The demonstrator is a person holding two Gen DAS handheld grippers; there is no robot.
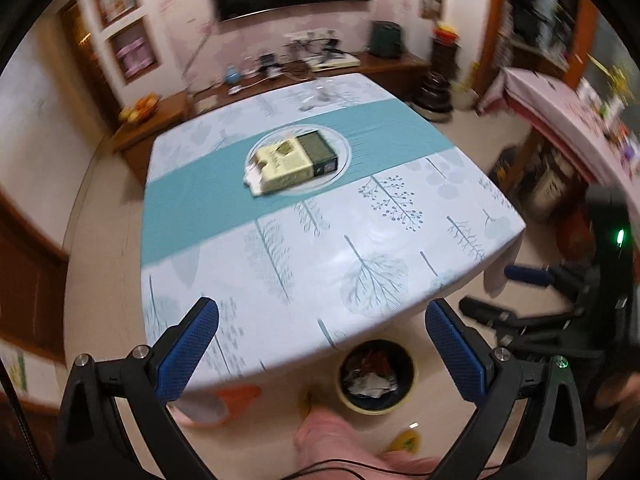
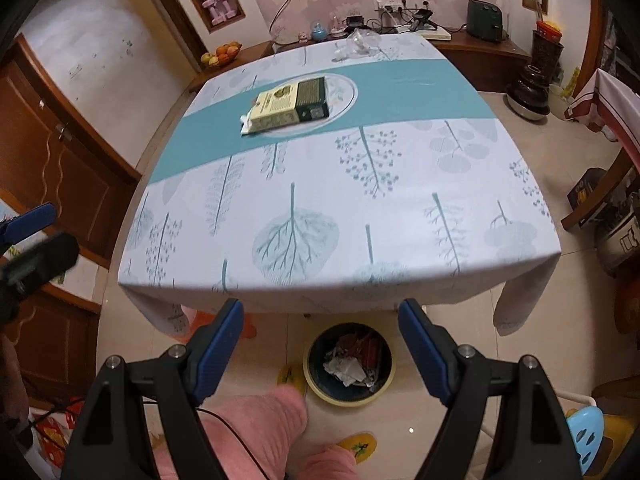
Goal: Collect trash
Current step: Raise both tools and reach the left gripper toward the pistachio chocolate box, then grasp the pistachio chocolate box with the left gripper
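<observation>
A cream and dark green box (image 1: pixel 294 162) (image 2: pixel 288 106) lies in the middle of the table (image 1: pixel 360 220) (image 2: pixel 400 220), with a small white crumpled scrap (image 1: pixel 252 176) (image 2: pixel 243 120) at its left end. Crumpled clear plastic (image 2: pixel 360 46) rests near the far edge. On the floor below the near edge stands a yellow-rimmed bin (image 1: pixel 372 412) (image 2: pixel 344 398) holding crumpled paper and wrappers. My left gripper (image 1: pixel 322 308) (image 2: pixel 36 236) hovers open and empty over the near table edge. My right gripper (image 2: pixel 320 308) (image 1: pixel 492 292) is open and empty above the bin.
A person's pink-clad leg (image 2: pixel 256 428) is beside the bin. A blue stool (image 2: pixel 584 436) stands at the lower right, and an orange stool (image 1: pixel 240 396) is under the table. A wooden sideboard (image 2: pixel 480 50) with clutter runs behind the table.
</observation>
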